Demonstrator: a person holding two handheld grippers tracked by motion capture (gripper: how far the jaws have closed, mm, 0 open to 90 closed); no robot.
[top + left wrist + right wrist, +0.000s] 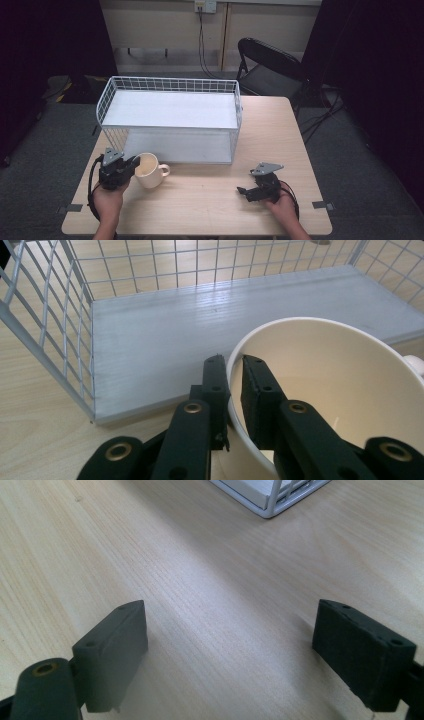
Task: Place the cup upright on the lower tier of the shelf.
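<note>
1. The left gripper (134,163) sits near the table's front edge, at about 8 o'clock from the table's centre, held in the person's left hand (107,200).
2. Its jaws are clamped on the wall of the mug (148,171). In the left gripper view one jaw lies outside the wall and the other inside, with the rim (235,357) pinched between them.
3. The mug is cream-white and stands upright on the table (210,200), just at 3 o'clock of the left gripper. Its handle (164,170) points toward 3 o'clock, away from that gripper.
4. The right gripper (243,191) rests low over the wood at about 4 o'clock from the table's centre, held in the right hand (282,202), with its jaws pointing toward 9 o'clock.
5. Its jaws stand wide apart. In the right gripper view only bare wood (220,605) lies between the two black pads, and they grip nothing.
6. The two grippers are well apart, with the mug much nearer the left one.
7. Beyond the mug, toward 12 o'clock, stands a white wire rack (170,120) with two flat shelves. The mug is just in front of its lower shelf (200,340), near the rack's front-left corner.
8. Behind the table, at about 1 o'clock, a black folding chair (270,67) stands on the grey floor.
</note>
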